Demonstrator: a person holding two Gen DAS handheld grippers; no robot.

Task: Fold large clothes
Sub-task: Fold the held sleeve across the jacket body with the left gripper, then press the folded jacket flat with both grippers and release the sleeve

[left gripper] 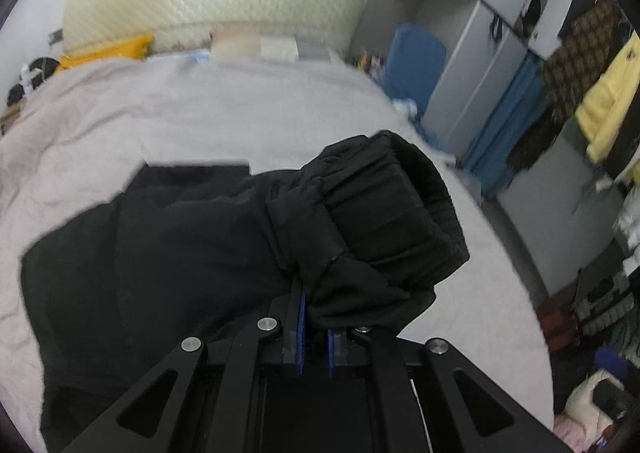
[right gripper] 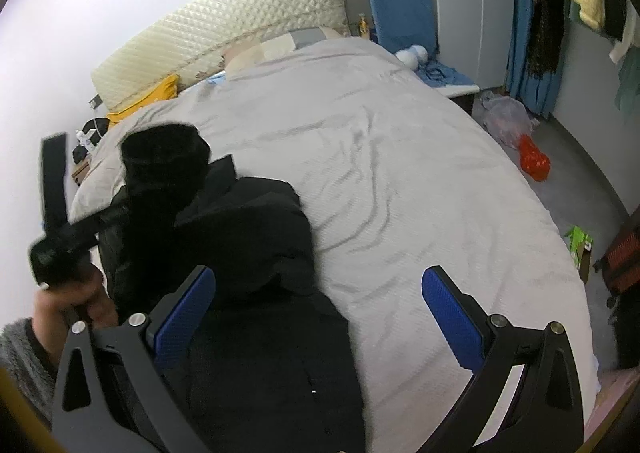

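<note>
Between the blue pads of the left gripper point(left gripper: 314, 329) a fold of a black padded jacket point(left gripper: 168, 253) is pinched, the jaws drawn almost together on the cloth just behind the sleeve's ribbed cuff point(left gripper: 400, 209). That cuff is seen bunched and raised ahead of the fingertips, slightly to their right, while the body of the jacket is spread to the left of and below the gripper on a pale grey bedcover point(left gripper: 180, 109). Beyond the fingers, at the far end of the bed, a cream quilted headboard point(left gripper: 208, 1) is seen, with a yellow item point(left gripper: 108, 51) at its left end. To the right of the gripper a grey wardrobe point(left gripper: 476, 65) and hanging clothes are visible, blurred.

From the right wrist view, a hand point(right gripper: 68, 305) in a fuzzy grey sleeve is shown at the far left, wrapped around the handle of the left gripper, whose black frame is blurred and whose jaws are hidden behind the lifted cuff point(right gripper: 164, 157). The jacket point(right gripper: 248, 253) is laid ahead of the right gripper's left finger and runs beneath it toward the near edge of the bed. The right gripper point(right gripper: 320, 313) is held with its jaws spread wide, nothing between the pads, above the jacket's edge and the bare bedcover point(right gripper: 400, 173). Ahead of its right finger only the creased cover is seen; further right, on the floor, a red bag point(right gripper: 534, 161) and a clear plastic bag point(right gripper: 504, 117) are lying beside the bed.
</note>
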